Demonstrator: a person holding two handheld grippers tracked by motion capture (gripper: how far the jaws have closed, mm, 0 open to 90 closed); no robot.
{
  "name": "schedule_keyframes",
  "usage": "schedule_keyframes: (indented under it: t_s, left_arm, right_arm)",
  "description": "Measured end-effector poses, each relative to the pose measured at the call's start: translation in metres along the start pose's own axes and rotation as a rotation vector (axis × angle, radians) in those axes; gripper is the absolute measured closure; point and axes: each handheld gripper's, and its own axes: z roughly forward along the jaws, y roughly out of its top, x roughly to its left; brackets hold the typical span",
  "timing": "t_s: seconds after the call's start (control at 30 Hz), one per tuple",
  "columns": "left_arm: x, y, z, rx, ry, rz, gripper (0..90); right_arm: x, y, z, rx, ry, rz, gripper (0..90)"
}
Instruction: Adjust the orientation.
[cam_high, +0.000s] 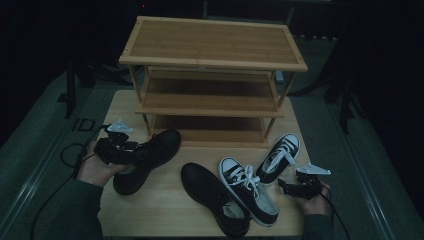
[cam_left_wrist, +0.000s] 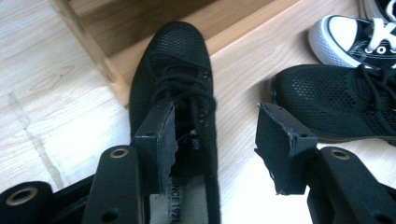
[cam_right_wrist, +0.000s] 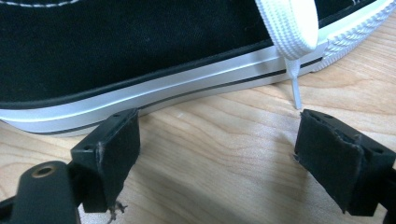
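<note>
Four shoes lay on the wooden table (cam_high: 165, 210) in front of the three-tier bamboo shoe rack (cam_high: 212, 45): two black mesh lace-ups and two black canvas sneakers with white soles. Left gripper (cam_left_wrist: 217, 135) sat over the left black mesh shoe (cam_left_wrist: 175, 79), whose toe pointed at the rack's bottom shelf. One jaw was down inside the collar by the tongue, the other outside the shoe wall over bare table; jaws wide, wall between them but pads not visibly pressing on it, so no grip yet.

Right gripper (cam_right_wrist: 217, 149) rested low on the table beside a black canvas sneaker (cam_right_wrist: 140, 42), jaws wide and empty, a white lace (cam_right_wrist: 292, 32) dangling just ahead.

Handling guess: mesh shoe looked light, with a soft floppy upper and a stiffer sole. Mesh would likely buckle if pinched at the toe. Best hold seemed to be the collar wall near the heel or by the eyelets. Laces could snag on a pad. The second black mesh shoe (cam_left_wrist: 336, 100) lay close alongside.
</note>
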Motion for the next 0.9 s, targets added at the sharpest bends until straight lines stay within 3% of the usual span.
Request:
schedule_keyframes:
  t_s: [0.33,0.9]
  left_arm:
    - [-0.024,0.008,0.006,0.011,-0.038,0.048,48.3]
    - [-0.066,0.018,0.026,0.034,-0.062,0.105,36.4]
  right_arm:
    - [0.0,0.0,0.0,0.001,0.0,-0.001,13.9]
    - [0.0,0.0,0.0,0.001,0.003,-0.004,13.9]
